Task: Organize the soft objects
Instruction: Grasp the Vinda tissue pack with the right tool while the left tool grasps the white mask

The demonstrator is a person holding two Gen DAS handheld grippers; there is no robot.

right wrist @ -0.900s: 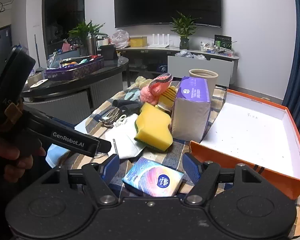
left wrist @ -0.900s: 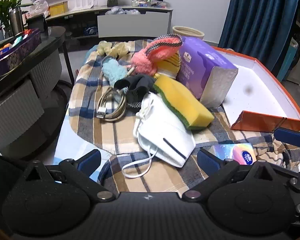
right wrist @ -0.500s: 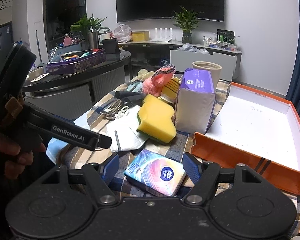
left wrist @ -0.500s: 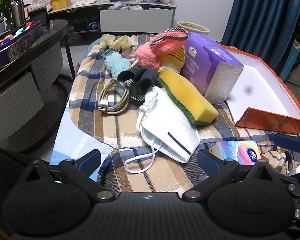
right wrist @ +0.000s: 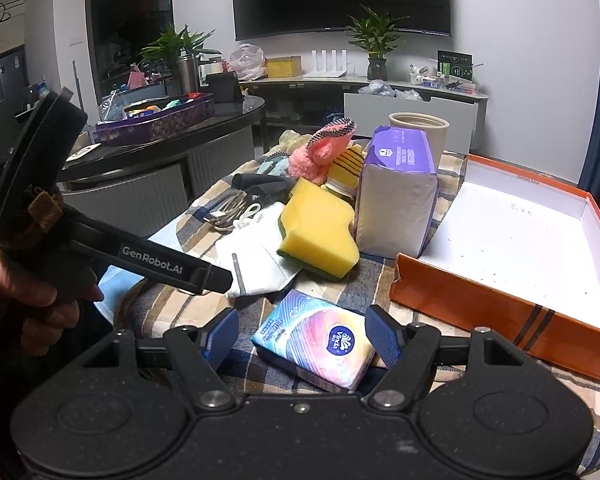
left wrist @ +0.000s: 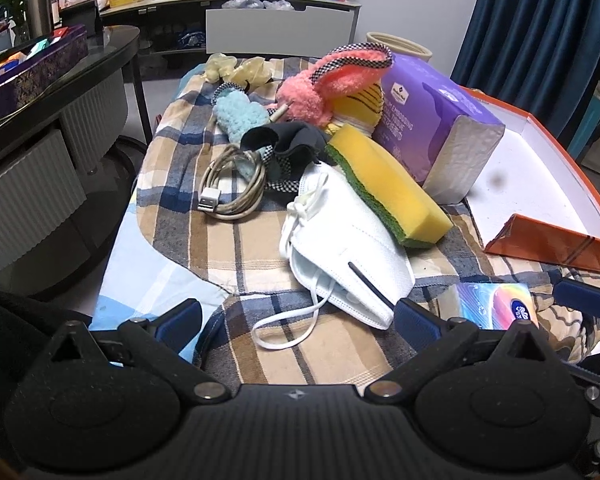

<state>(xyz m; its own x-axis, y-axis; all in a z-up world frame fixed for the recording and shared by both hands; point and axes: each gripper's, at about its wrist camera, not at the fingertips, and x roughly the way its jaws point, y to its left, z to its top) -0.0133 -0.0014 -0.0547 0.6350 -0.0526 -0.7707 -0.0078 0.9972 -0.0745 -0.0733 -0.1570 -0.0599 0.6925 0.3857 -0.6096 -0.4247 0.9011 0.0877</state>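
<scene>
The tissue pack (right wrist: 316,340), soft, glossy and pastel-striped, lies flat on the plaid cloth (right wrist: 168,308) at the near edge of the desk, between the spread blue pads of the right hand-held gripper (right wrist: 302,338), which do not touch it. Just behind it a white folded mask (left wrist: 348,256) sprawls with its ear loops loose, and a thick yellow sponge (left wrist: 388,184) with a green scouring layer leans across the mask's far side. A purple tissue block (left wrist: 440,128) in crinkly wrap stands against the sponge, beside the orange tray (left wrist: 552,240) with its flat white floor. Farther back sit a fluffy pink plush (left wrist: 320,92), a knitted blue piece (left wrist: 236,116), dark fabric (left wrist: 288,140) and a coiled cable (left wrist: 232,188). The left hand-held gripper (left wrist: 298,316) hovers spread wide over the cloth, the mask's loop between its fingers, nothing pinched; in the right view a hand (right wrist: 32,292) grips its handle at the left.
</scene>
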